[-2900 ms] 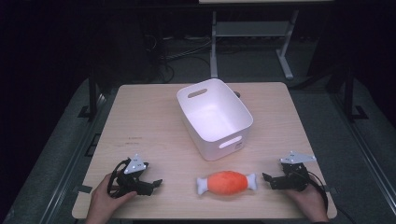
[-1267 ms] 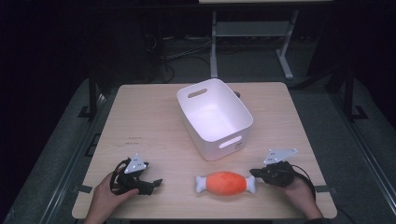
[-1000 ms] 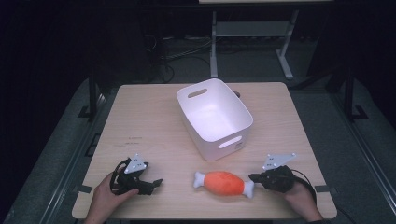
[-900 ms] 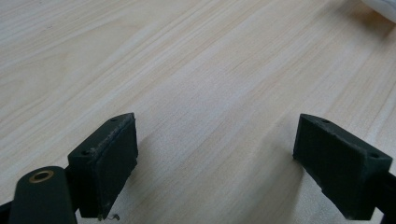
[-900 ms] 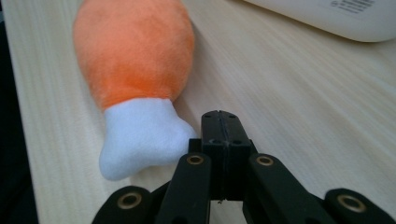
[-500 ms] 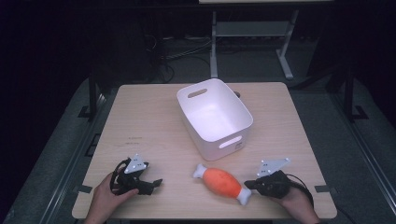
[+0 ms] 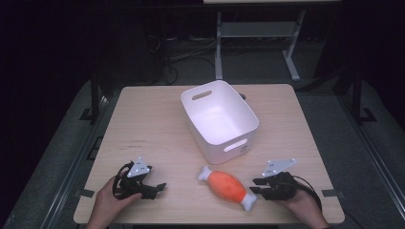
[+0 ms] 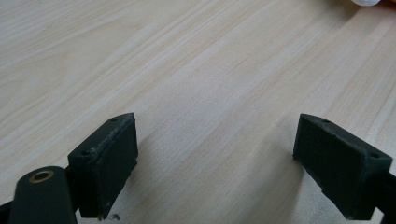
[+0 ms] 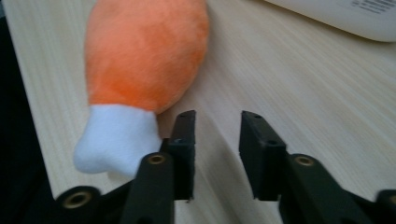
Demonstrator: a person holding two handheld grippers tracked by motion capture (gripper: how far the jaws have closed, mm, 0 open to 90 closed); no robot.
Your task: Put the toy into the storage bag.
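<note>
Orange plush drumstick with white ends (image 7: 228, 186) touching the right tongs' (image 7: 258, 185) outer side (jaws slightly parted, empty), left tongs (image 7: 157, 188) wide open, empty, toy's far end cropped.

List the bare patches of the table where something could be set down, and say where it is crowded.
Free: the left side, from the bin to the table edge, and the strip right of the bin. Crowded: the front edge, with left gripper, toy, right gripper.
</note>
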